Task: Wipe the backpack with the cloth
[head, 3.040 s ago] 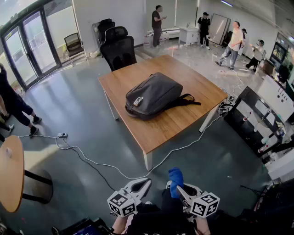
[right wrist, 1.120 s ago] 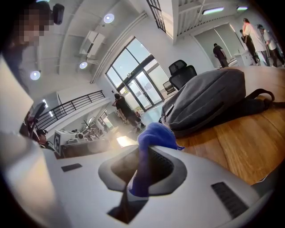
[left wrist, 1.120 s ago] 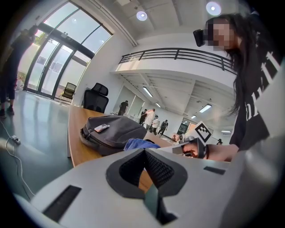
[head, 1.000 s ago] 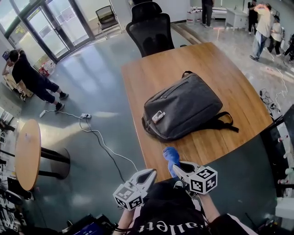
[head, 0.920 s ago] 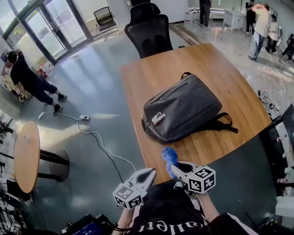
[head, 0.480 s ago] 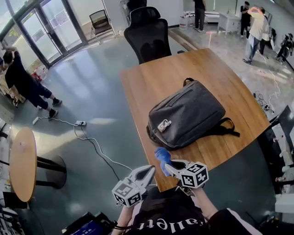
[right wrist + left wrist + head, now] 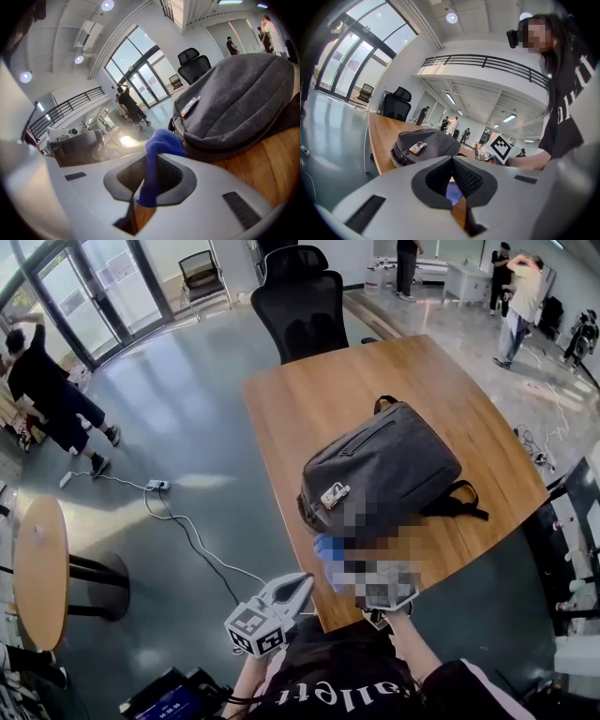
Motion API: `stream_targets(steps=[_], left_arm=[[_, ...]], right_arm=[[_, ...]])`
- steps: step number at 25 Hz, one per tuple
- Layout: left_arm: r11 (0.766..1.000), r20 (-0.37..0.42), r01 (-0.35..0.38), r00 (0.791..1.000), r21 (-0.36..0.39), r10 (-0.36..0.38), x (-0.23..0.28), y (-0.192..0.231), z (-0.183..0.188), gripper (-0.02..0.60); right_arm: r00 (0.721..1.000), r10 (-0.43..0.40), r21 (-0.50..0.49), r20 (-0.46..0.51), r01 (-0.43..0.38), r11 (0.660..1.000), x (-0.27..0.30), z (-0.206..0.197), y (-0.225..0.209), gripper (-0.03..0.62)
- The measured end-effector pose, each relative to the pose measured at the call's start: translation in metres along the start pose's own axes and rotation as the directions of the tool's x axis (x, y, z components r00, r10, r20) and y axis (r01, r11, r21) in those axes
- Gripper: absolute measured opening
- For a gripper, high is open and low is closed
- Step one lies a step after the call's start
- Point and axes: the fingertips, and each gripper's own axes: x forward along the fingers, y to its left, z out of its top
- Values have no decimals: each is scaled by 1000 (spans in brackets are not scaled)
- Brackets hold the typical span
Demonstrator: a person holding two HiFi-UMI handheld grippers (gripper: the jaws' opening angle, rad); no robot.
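The grey fabric backpack lies flat on the rectangular wooden table, toward its near edge. The right gripper — jaws clamped on the crumpled blue cloth — is above that edge, with the cloth just beside the backpack's lower end. The left gripper is off the table, jaws pressed together with nothing between them.

— What's sitting on your wooden table?
— One grey backpack, lying flat twd your near edge. Its black strap rests on the wood, R side.
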Motion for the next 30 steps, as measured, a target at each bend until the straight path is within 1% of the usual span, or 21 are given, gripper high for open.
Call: stream_targets(steps=[5,14,20,24,30], left_arm=[[998,19,-51,998,-22,52,16,1,2,-2],[996,25,-87,996,-29,88,73,-34,-1,-2],[991,31,-128,991,-38,130,105,-46,-4,-2],[987,39,-151,987,-45,153,124,-50,-6,-2],[986,40,-160,986,-53,162,146,-56,-9,-2]], right_arm=[[1000,-2,5,-14,3,1000,-18,4,-25,63],[999,6,19,-33,-5,1000,-78,7,-87,63],[1000,-1,37,-31,2,999,-112,9,-130,63],[999,-15,45,-29,17,999,-128,15,-159,63],[999,-48,56,-11,48,997,-150,26,-197,63]])
